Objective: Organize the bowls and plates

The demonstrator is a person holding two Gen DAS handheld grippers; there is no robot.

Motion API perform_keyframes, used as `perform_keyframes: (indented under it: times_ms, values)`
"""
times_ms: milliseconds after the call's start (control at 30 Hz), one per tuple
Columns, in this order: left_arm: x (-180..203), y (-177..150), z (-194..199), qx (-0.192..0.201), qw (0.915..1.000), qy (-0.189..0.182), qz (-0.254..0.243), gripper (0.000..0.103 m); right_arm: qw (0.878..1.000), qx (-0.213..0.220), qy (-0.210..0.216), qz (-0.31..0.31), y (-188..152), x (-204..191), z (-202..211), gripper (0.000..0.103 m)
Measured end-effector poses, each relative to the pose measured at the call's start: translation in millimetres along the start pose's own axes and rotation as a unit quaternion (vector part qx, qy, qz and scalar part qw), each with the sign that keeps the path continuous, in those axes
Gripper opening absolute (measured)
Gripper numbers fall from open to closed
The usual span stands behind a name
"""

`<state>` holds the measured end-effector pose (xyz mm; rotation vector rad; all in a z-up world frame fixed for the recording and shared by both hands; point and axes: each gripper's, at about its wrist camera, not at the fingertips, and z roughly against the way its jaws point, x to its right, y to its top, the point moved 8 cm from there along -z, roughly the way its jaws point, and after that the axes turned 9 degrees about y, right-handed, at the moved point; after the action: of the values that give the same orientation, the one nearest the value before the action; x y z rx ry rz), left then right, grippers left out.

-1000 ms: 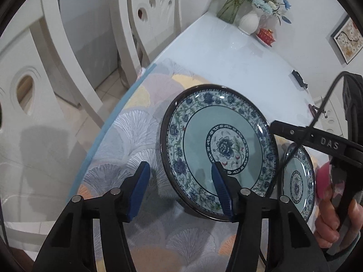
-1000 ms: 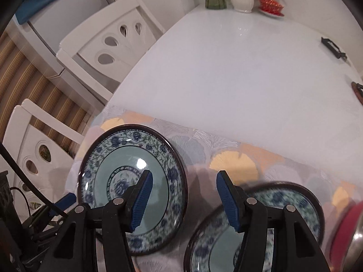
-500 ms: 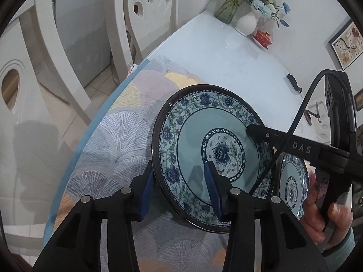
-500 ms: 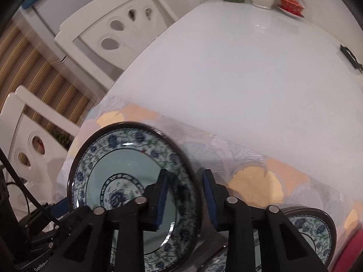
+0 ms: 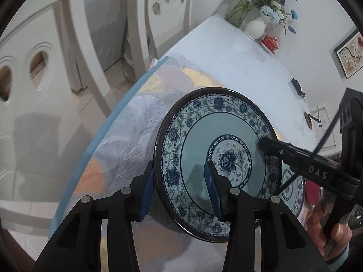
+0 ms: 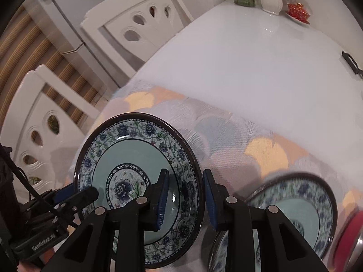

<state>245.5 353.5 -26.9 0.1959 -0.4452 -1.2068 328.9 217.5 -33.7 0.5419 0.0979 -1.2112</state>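
Now you have the large plate (image 5: pixel 217 158) pinched from both sides: your left gripper (image 5: pixel 181 190) has narrowed onto its rim at about 7 o'clock, one pad beneath and one on the glazed face, while your right gripper (image 6: pixel 183 197) clamps the opposite rim at 4 o'clock in its own view. That two-sided hold probably steadies the tilted plate above the patterned mat (image 5: pixel 127 136). A second plate (image 6: pixel 295 204) lies on the mat at 4 o'clock, likely the stacking target.
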Motion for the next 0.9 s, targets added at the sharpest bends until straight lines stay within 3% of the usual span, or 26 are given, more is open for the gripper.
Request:
perform_keyframes:
  times_ms: [400,633,900]
  values:
    - [2,-26,88,0.052,0.9986,-0.009,-0.005,0.039,0.998,0.042,0.03,-0.025,-40,-50,78,0.031]
    - [-1,-58,135,0.078,0.9967,-0.018,-0.009,0.039,0.997,0.067,0.032,-0.026,-86,-79,131,0.031]
    - [-12,-100,158,0.078,0.9966,-0.02,-0.016,0.039,0.996,0.073,0.043,-0.036,-137,-103,160,0.032]
